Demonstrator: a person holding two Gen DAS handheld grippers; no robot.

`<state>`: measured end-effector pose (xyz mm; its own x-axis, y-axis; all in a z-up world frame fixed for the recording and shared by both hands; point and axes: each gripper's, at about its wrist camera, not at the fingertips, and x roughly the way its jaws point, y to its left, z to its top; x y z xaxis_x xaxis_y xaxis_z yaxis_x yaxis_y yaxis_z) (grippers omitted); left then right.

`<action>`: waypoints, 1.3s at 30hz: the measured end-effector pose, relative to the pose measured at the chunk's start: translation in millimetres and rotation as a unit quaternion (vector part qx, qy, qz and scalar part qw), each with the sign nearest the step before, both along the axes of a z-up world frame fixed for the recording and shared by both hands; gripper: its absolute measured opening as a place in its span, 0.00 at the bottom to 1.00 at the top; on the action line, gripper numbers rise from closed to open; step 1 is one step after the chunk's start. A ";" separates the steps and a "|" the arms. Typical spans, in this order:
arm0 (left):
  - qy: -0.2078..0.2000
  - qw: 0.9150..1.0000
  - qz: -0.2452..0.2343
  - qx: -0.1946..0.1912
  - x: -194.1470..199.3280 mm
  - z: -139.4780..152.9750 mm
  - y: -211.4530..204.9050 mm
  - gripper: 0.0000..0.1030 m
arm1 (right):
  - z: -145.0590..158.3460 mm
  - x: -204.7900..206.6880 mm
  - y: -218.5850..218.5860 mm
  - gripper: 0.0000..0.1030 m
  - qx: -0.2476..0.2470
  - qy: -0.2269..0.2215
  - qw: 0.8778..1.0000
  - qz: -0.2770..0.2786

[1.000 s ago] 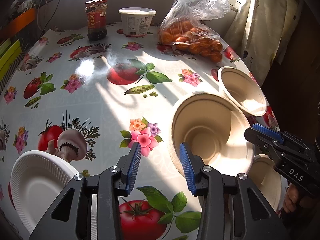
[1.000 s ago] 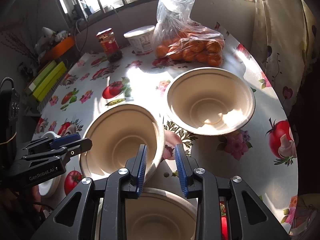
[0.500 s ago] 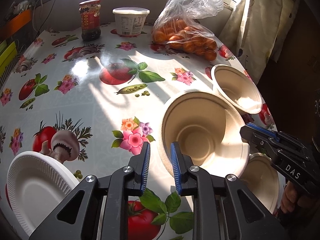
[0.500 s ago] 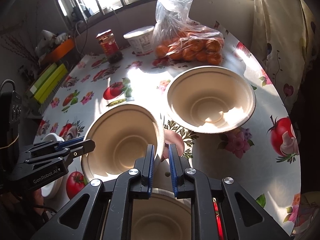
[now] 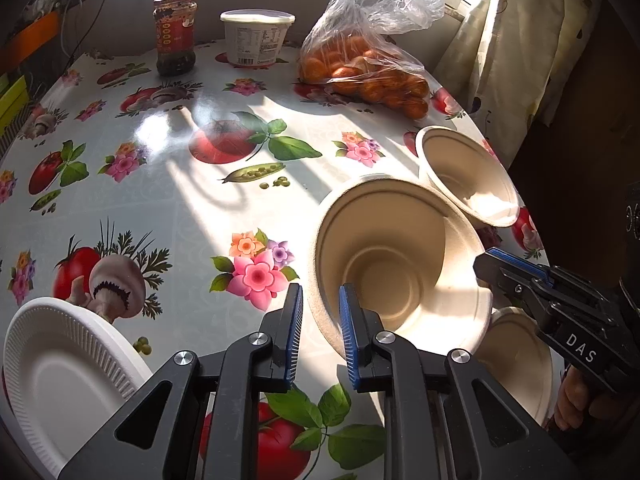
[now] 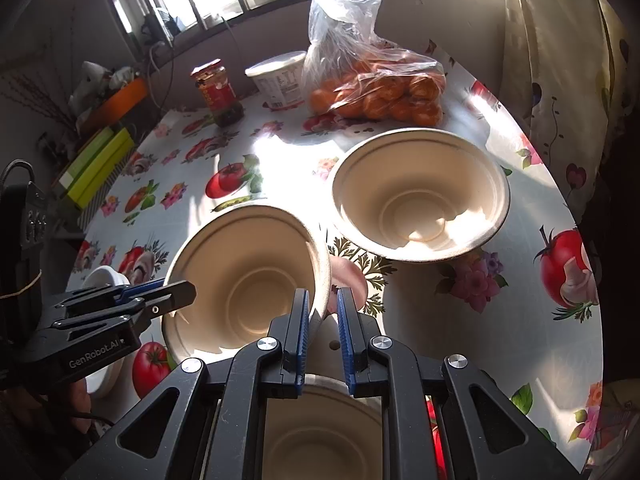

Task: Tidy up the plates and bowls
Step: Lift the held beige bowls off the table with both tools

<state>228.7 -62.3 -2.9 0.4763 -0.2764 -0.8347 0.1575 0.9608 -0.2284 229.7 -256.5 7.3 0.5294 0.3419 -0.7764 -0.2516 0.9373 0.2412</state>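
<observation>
Judging from how things lie on the table (image 5: 168,208), the organizing is only at its beginning. Three beige bowls are spread out and not stacked. The far bowl (image 5: 468,176) stands alone near the bag of oranges (image 5: 360,64). The near bowl (image 5: 516,360) stands at the table edge, close to the person. The middle bowl (image 5: 400,280) is between them and leans, its mouth turned toward the near side.

The left gripper (image 5: 320,300) has just been closing its jaws, and the left rim of the middle bowl is between them; only a narrow gap remains and the pads seem to press on the rim. The right gripper (image 6: 323,300) is closed as far as the thin rim allows and pinches the opposite side of the same bowl. So both tools hold one bowl together.

A white plate (image 5: 60,372) lies apart at the left edge of the table, and I cannot tell if more plates are under it. What is left, I think, is nearly everything: to put this bowl into another one, to add the third, and to find a place for the plate.
</observation>
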 end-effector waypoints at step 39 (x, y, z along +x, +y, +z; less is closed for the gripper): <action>-0.026 1.000 0.003 0.013 -7.2 15.8 0.3 0.15 | 10.9 -7.0 1.2 0.11 0.013 -0.014 1.000 -0.003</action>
